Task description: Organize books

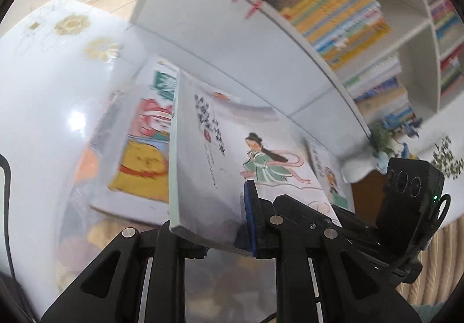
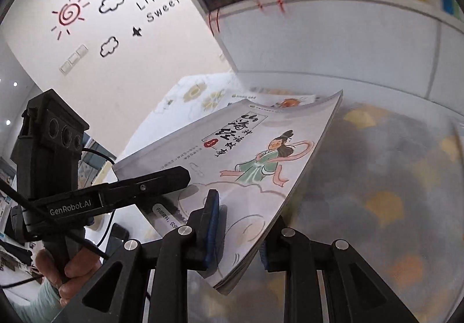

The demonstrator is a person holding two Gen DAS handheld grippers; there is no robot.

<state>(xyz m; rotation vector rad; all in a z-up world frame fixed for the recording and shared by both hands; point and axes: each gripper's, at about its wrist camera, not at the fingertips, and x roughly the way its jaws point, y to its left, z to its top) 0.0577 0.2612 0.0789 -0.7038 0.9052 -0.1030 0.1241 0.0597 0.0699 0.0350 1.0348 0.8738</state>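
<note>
Gripping one picture book (image 1: 220, 154) together, left tool (image 1: 223, 224) and right tool (image 2: 240, 233) face the bookshelf (image 1: 232, 33) just behind.

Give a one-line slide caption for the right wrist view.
Both claws, right claw and left claw, grip one illustrated book lifted before the white bookshelf.

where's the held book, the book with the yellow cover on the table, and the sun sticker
held book (image 2: 261, 154), right wrist view, on the cover figure's robe
yellow-cover book (image 1: 142, 163), left wrist view, on the yellow patch
sun sticker (image 2: 69, 13), right wrist view, on the red spiral
</note>
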